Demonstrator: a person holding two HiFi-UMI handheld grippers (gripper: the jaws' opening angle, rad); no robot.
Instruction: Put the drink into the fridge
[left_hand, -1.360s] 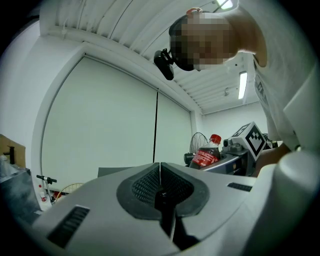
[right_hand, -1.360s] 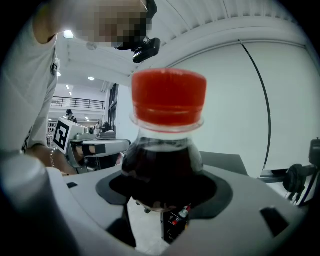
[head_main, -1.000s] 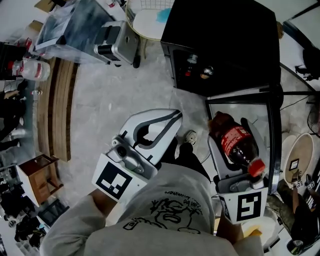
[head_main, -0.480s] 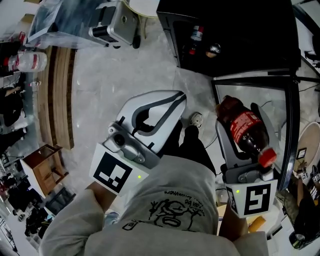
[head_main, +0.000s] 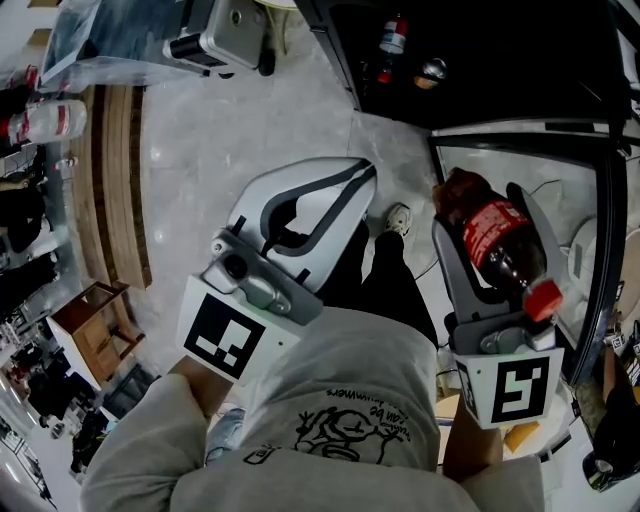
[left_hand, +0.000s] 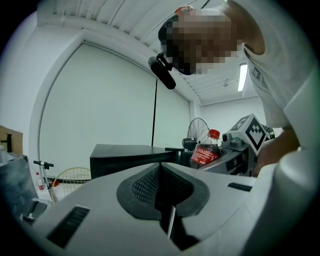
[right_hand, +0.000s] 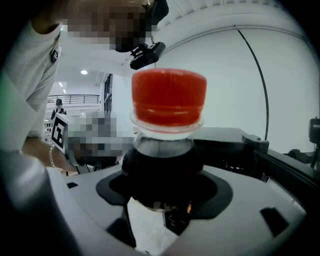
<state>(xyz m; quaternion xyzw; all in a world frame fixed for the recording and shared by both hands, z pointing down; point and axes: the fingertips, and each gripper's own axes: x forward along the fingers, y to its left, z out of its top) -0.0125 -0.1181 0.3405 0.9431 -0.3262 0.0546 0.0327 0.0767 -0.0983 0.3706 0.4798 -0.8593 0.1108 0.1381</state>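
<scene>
- Your right gripper (head_main: 482, 218) has its jaws spread wide and clamped round the cola bottle (head_main: 497, 243), cap near you, base pointing far.
- The fridge (head_main: 500, 70) opening sits just far-left of it, so your right hand is closer.
- Left gripper (head_main: 352, 178) is closed up, holding nothing.
- Watch the glass door (head_main: 520, 133) frame and the drinks (head_main: 392, 38) already inside.

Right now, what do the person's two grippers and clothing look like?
The left gripper and right gripper have pale grey-white, wedge-shaped jaws lined with black textured pads. The left cube and right cube are white with black square markers. The person wears a light grey top with a black drawn print.
</scene>
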